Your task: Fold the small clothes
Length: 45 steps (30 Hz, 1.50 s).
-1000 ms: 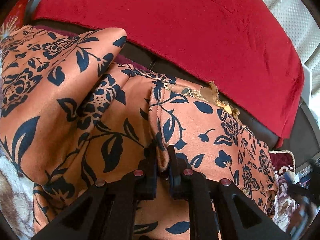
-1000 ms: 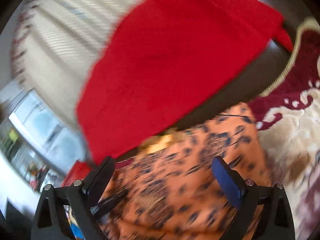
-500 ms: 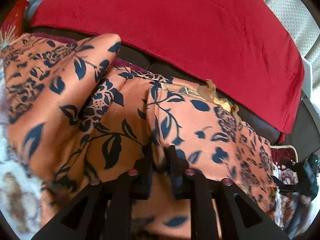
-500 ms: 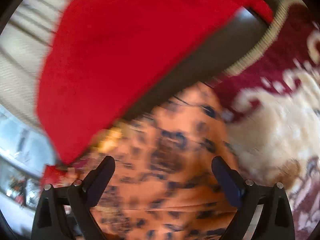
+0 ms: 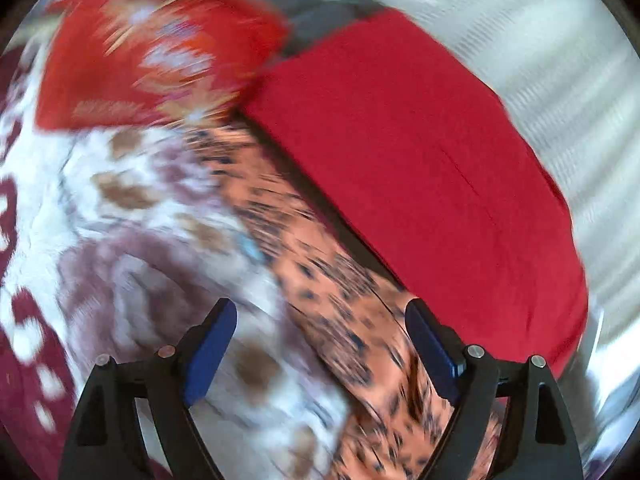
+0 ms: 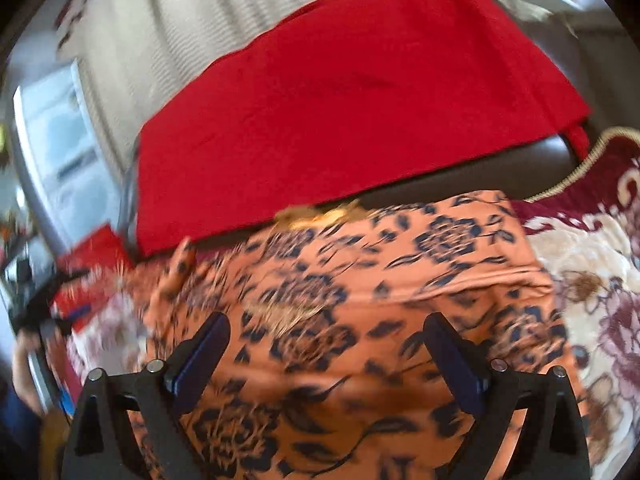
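An orange garment with a dark blue floral print [image 6: 360,312] lies on a patterned blanket; its gold-trimmed neckline [image 6: 320,214] is at the far edge. My right gripper [image 6: 326,354] is open and empty just above the cloth. In the blurred left wrist view the garment [image 5: 320,280] runs as a strip from centre to lower right. My left gripper [image 5: 320,348] is open and empty, over the garment's left edge and the blanket.
A cream and maroon floral blanket [image 6: 600,300] covers the surface and also shows in the left wrist view [image 5: 120,220]. A red cloth [image 6: 340,92] drapes the dark sofa back behind. A red patterned cushion [image 5: 152,52] sits at far left.
My left gripper has let go of the garment fold, opened and swung left. My right gripper stayed open and turned back over the garment.
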### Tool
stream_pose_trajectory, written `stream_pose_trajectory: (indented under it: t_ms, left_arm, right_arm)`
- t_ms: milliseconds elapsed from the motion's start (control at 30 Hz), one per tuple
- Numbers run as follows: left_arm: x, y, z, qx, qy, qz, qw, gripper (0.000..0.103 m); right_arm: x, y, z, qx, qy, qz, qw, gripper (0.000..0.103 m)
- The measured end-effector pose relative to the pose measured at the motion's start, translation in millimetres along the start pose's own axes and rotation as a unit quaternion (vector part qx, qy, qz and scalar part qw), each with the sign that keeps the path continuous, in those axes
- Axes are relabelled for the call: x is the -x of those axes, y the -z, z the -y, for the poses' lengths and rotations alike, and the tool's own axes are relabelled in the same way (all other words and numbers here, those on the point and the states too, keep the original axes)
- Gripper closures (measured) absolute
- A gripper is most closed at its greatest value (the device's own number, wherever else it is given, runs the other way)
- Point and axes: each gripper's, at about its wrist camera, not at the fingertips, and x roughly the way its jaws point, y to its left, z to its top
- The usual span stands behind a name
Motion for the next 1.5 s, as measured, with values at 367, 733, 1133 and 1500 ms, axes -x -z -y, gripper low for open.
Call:
stream_pose_trajectory:
  t_ms: [367,733,1133,1500]
  left_arm:
    - [-111.8,-112.0,-49.8,0.107,-0.005,-0.040,0.9935,0.017]
    - [-163.0,-128.9,-69.9,0.090,-0.077,-0.069,0.9906,0.097]
    - [-12.8,-60.9,206.0,-0.261,0.034,0.073,0.9621,0.097]
    - [-40.0,197.4,398.5,-0.428,0.135,-0.075,0.8903,0.092]
  right_arm:
    - [-30.4,36.0,3.2,0.003,0.032,-0.059,0.998,0.004]
    - [-33.1,37.9,9.6,-0.019,0.006,-0.065,0.998,0.002]
    - [-28.2,37.3,17.7,-0.046,-0.022,-0.051,0.997,0.002]
    - [-15.7,34.4,33.9,-0.097,-0.077,-0.021,0.992,0.002]
